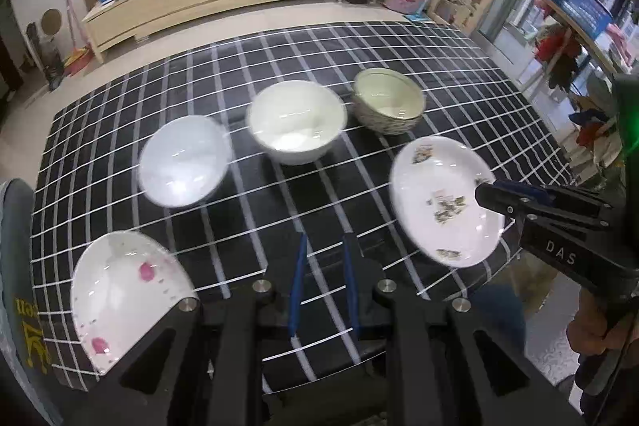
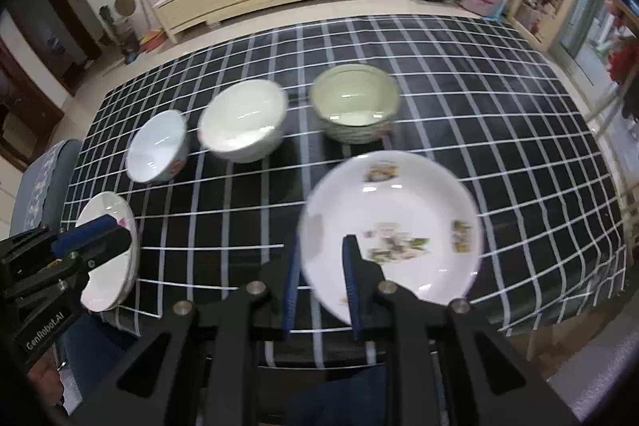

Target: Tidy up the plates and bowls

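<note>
Both tongs, left and right, are hovering nearly pressed together and pinching nothing, leaving the three bowls and two white plates lying unstacked on the black checked surface.

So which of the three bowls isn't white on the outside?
The patterned bowl, at the right end of the row. Its outside has a dark speckled pattern; the middle bowl and left bowl are mostly white.

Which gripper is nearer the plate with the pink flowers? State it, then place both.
Left. The left gripper hangs right over the pink-flowered plate at the table's near left corner. The right gripper is across the table, over the plate with green-brown motifs.
</note>
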`<move>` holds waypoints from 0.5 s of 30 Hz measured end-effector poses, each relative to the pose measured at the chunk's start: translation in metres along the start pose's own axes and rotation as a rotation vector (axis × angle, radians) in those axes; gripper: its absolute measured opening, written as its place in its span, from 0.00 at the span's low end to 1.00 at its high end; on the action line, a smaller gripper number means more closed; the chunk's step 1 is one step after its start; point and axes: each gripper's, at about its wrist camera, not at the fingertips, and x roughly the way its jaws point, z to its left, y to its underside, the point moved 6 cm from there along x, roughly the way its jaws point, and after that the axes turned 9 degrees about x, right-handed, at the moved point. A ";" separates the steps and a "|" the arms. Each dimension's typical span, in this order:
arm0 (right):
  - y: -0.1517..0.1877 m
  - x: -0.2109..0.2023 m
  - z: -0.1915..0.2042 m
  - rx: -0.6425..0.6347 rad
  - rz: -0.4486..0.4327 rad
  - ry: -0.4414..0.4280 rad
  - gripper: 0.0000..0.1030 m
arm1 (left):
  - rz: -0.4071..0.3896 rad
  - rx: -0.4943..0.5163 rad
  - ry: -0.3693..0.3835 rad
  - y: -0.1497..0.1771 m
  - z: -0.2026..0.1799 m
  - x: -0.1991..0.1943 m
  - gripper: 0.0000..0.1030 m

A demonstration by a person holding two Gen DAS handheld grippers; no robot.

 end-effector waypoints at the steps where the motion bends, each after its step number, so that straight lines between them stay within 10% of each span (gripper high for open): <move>1: -0.001 -0.001 -0.007 0.008 -0.001 0.007 0.28 | 0.004 0.007 0.009 -0.004 -0.007 0.003 0.16; 15: -0.012 0.016 -0.087 0.089 0.041 0.062 0.38 | 0.089 0.062 0.051 -0.030 -0.068 0.062 0.16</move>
